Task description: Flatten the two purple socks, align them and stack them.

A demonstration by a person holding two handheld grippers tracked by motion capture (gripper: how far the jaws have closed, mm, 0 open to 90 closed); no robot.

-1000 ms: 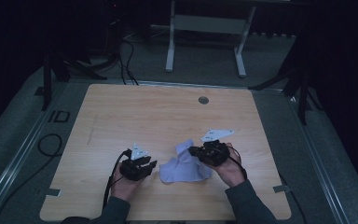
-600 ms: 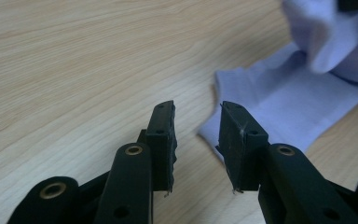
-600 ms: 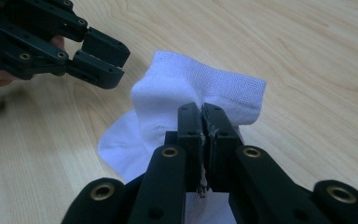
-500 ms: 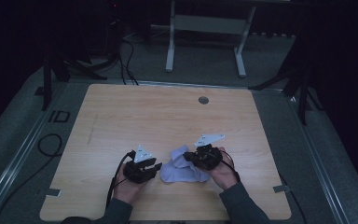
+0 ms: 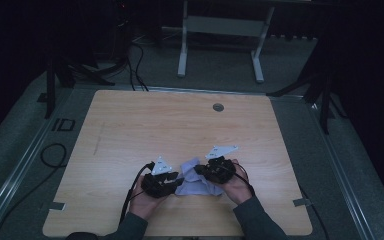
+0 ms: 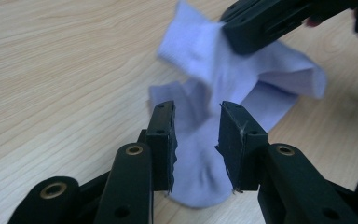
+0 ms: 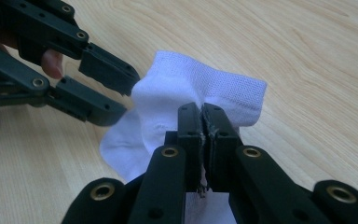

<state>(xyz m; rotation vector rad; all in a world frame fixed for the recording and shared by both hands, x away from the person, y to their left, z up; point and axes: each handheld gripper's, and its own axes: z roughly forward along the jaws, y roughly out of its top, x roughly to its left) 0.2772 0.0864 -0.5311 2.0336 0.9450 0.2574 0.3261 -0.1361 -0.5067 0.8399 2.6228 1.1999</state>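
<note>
A pale lilac-white sock [image 5: 192,183] lies crumpled on the wooden table [image 5: 180,130] near its front edge, between the two hands. My right gripper [image 7: 200,110] is shut on a fold of the sock [image 7: 205,84] near the ribbed cuff and holds that part lifted. My left gripper [image 6: 196,112] is open, its jaws standing either side of the sock's [image 6: 200,158] lower end without closing on it. In the high view the left gripper [image 5: 175,181] is at the sock's left edge and the right gripper [image 5: 201,171] at its upper right. The left gripper [image 7: 127,95] also appears open in the right gripper view.
A round cable grommet [image 5: 218,107] sits near the table's far edge. A black cable [image 5: 55,155] loops on the floor to the left. A grey desk frame [image 5: 220,30] stands beyond the table. The floor around it is dark.
The right gripper has come down and toward the front edge with the sock. The left gripper has closed in on the sock from the left, its jaws now around the sock's end.
</note>
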